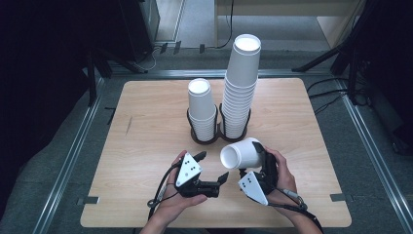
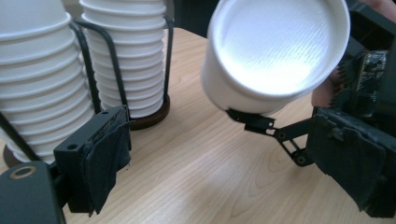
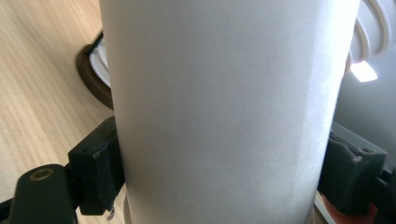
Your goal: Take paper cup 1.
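Observation:
A single white paper cup (image 1: 239, 153) lies on its side above the table, its closed bottom turned toward my left gripper. My right gripper (image 1: 257, 157) is shut on it; in the right gripper view both pads (image 3: 100, 163) press the cup's wall (image 3: 224, 102). My left gripper (image 1: 212, 165) hovers just left of the cup, open, with nothing between its fingers. In the left gripper view the cup's bottom (image 2: 275, 51) hangs ahead and to the upper right of that gripper (image 2: 224, 158).
A black wire holder (image 1: 217, 130) at the middle of the wooden table (image 1: 146, 122) carries a short cup stack (image 1: 201, 105) and a tall one (image 1: 242, 83). Both stacks stand close behind the grippers. Dark stands and cables surround the table.

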Demonstrator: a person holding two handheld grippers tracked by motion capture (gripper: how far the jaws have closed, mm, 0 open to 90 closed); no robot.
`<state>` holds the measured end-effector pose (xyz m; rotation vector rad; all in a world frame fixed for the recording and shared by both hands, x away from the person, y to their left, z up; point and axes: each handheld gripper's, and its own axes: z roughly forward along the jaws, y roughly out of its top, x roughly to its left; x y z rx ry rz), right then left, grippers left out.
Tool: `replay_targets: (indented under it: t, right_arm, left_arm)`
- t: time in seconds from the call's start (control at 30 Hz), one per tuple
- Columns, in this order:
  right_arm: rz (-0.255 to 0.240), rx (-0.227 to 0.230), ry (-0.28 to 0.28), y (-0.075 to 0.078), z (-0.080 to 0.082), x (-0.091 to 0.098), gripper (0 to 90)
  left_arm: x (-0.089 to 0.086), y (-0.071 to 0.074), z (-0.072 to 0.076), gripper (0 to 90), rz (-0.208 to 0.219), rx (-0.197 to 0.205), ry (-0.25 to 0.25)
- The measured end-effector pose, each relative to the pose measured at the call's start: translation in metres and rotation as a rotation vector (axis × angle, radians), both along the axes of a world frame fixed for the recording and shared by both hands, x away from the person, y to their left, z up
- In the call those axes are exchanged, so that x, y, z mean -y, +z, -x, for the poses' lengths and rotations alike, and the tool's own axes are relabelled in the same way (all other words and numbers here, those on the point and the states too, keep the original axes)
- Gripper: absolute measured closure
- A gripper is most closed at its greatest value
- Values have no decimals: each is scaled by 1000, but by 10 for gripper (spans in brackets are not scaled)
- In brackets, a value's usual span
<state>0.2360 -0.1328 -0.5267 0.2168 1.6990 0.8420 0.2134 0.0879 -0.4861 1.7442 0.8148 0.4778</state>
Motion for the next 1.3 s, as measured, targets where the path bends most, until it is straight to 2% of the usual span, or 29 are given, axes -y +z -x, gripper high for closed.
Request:
replay_targets:
  t: [0.17, 0.37, 0.43, 0.6, 1.0, 1.13, 1.3]
  right_arm:
    - [35, 16, 41, -2, 3, -4, 150]
    - [52, 10, 62, -4, 6, -8, 150]
    - [80, 15, 74, -4, 7, -9, 150]
    - [101, 17, 98, -5, 11, -12, 150]
    - [154, 43, 159, -6, 17, -17, 148]
    - [187, 62, 166, -6, 18, -19, 148]
    - [205, 72, 175, -6, 20, -21, 146]
  left_arm:
    - [2, 1, 1, 74, 3, 3, -22]
    - [7, 0, 4, 75, -11, 8, -55]
    - [8, 0, 5, 75, -11, 9, -65]
    - [9, 0, 6, 86, -13, 8, -81]
    - [10, 0, 6, 138, 2, -13, -91]
    - [9, 1, 5, 146, 11, -21, -93]
    - [9, 1, 4, 163, 25, -33, -95]
